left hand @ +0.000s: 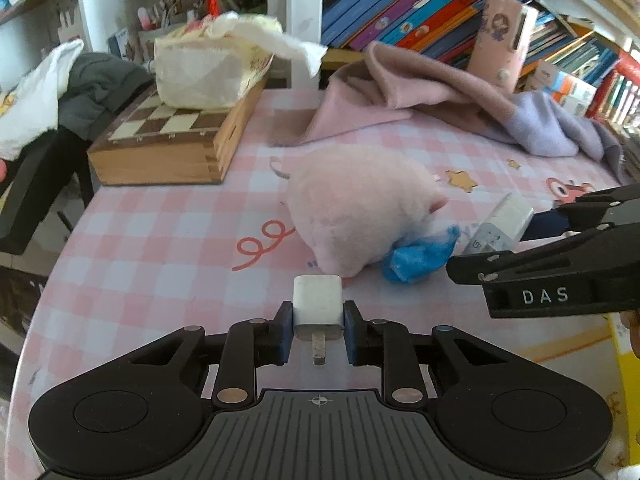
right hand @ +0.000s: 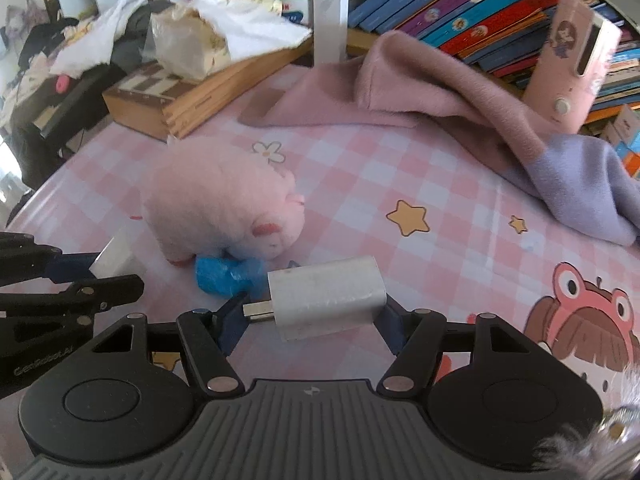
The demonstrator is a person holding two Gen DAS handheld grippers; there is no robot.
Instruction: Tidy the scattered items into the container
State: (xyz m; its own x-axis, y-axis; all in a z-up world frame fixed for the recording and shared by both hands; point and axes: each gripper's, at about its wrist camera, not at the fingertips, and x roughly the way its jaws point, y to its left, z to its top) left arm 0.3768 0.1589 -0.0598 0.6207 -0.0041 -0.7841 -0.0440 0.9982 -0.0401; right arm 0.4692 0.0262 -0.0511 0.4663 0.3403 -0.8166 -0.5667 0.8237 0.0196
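Both grippers have a charger between their fingers, and no container is in view, so by the look of it the tidying is at its pick-up stage, with nothing visibly put away.

The left gripper (left hand: 319, 330) is closed narrow on a small white plug adapter (left hand: 318, 307), its blue pads pressing the two sides and its metal prong pointing back toward the camera. The right gripper (right hand: 308, 318) has a larger white charger block (right hand: 328, 298) lying crosswise between its fingers. The far end meets the right-hand pad. At the plug end the metal connector sits at the other pad, but I cannot tell whether that pad presses, so the hold is not confirmed.

Left on the pink checked tablecloth (right hand: 400, 168) are a pink plush pig (right hand: 224, 208) near the middle and a crumpled blue bag (right hand: 224, 274) tucked against its near side. A pink and lilac cloth (right hand: 460, 108) is heaped toward the far right edge.

The left wrist view shows the wooden chess box (left hand: 168, 140) at the far left corner, bearing a pack of tissues (left hand: 208, 68), and the right gripper from the side. The right wrist view alone shows the pig's face, the cartoon print (right hand: 588, 320) at the near right edge and a bit of fur trim at the frame corner.
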